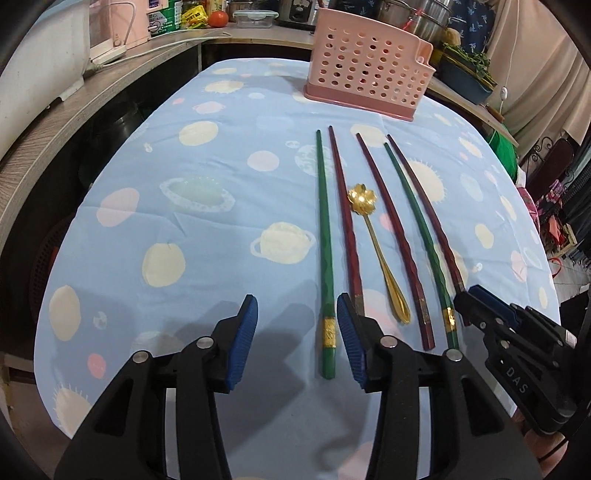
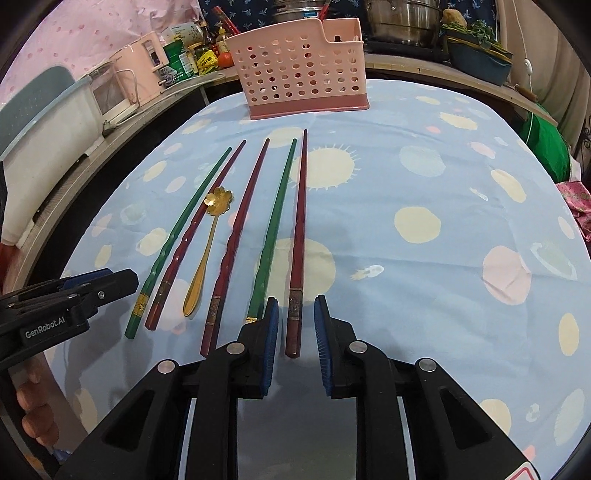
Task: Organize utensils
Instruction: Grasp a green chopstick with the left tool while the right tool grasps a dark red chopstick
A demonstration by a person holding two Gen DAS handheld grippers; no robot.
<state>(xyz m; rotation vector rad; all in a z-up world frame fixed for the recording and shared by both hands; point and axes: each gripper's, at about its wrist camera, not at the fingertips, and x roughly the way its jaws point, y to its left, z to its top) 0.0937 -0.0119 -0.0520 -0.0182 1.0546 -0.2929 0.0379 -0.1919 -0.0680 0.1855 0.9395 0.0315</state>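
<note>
Several chopsticks lie side by side on the blue cloth: two green ones [image 1: 325, 254] [image 1: 421, 236] and three dark red ones [image 1: 345, 218]. A gold flower-bowl spoon [image 1: 384, 254] lies among them. A pink perforated utensil holder [image 1: 365, 70] stands at the far side; it also shows in the right wrist view [image 2: 303, 70]. My left gripper [image 1: 297, 328] is open, its fingers either side of the leftmost green chopstick's handle end. My right gripper [image 2: 293, 332] is open around the handle end of the rightmost red chopstick [image 2: 297, 251].
The table has a blue planet-print cloth [image 1: 207, 192]. A wooden counter [image 1: 92, 92] curves round the left and back with a pink appliance [image 2: 136, 74], jars, pots [image 2: 402, 18] and a planter [image 2: 476, 62]. The table's edges fall away on both sides.
</note>
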